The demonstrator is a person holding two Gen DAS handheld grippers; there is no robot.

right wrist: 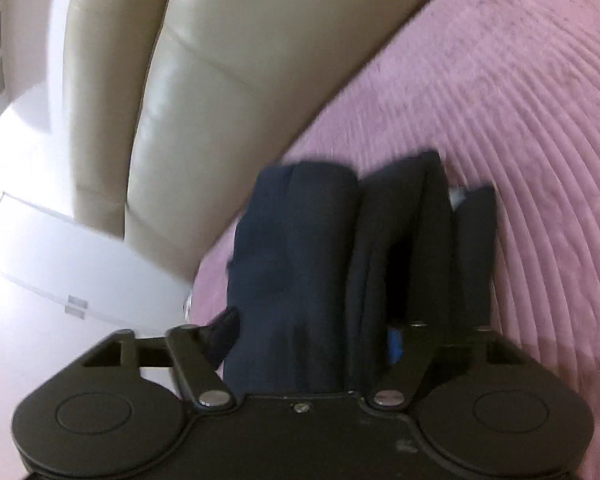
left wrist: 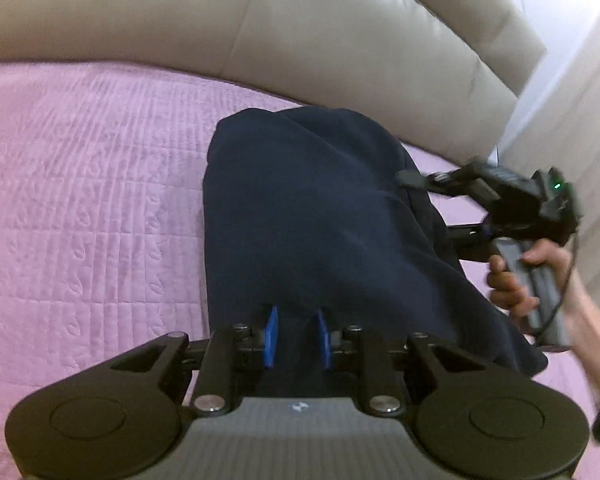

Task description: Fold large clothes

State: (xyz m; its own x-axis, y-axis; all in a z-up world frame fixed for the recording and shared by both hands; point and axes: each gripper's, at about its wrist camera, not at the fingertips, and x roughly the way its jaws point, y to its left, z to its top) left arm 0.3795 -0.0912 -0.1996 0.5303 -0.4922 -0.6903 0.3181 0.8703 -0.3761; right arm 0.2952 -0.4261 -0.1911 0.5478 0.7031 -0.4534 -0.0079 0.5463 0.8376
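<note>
On the pink quilted bedspread [left wrist: 80,208], toward twelve o'clock from the left gripper [left wrist: 296,336], lies the navy garment [left wrist: 308,216], folded into a long bundle below the beige padded headboard [left wrist: 260,32]. That gripper's blue pads [left wrist: 271,334] pinch its near edge. At three o'clock the right gripper [left wrist: 410,179] reaches into the cloth; from its own camera, folds [right wrist: 300,264] bury its fingers, so I cannot tell its grip.
</note>
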